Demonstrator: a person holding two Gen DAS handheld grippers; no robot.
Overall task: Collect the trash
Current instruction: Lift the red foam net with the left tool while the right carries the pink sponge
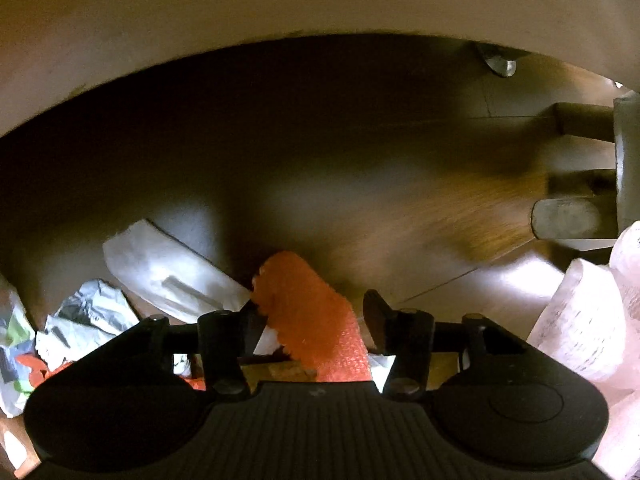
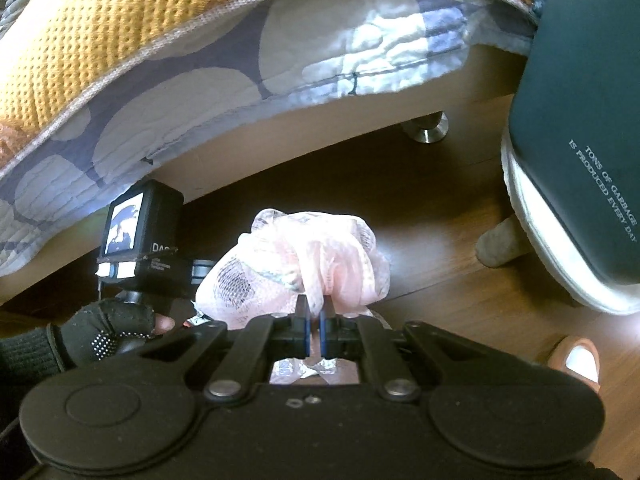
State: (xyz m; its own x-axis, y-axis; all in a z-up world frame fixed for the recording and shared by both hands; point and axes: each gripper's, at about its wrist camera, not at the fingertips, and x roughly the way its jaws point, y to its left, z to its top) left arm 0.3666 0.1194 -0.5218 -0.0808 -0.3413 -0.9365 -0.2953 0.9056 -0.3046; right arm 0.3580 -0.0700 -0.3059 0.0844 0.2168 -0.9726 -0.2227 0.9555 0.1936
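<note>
Right wrist: right gripper clamps pink mesh | left gripper agape around orange scrap

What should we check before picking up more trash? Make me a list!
1. Right gripper pinching the pink mesh wad: ok, jaws closed on it.
2. Left gripper around the orange foam piece: not ok, jaws open, the piece only lies between them.
3. Dark green trash bin close by: ok, at right in the right wrist view.
4. Bin opening free: cannot tell, not in view.
5. More trash left: not ok, white wrapper and crumpled paper lie on the wooden floor.
</note>
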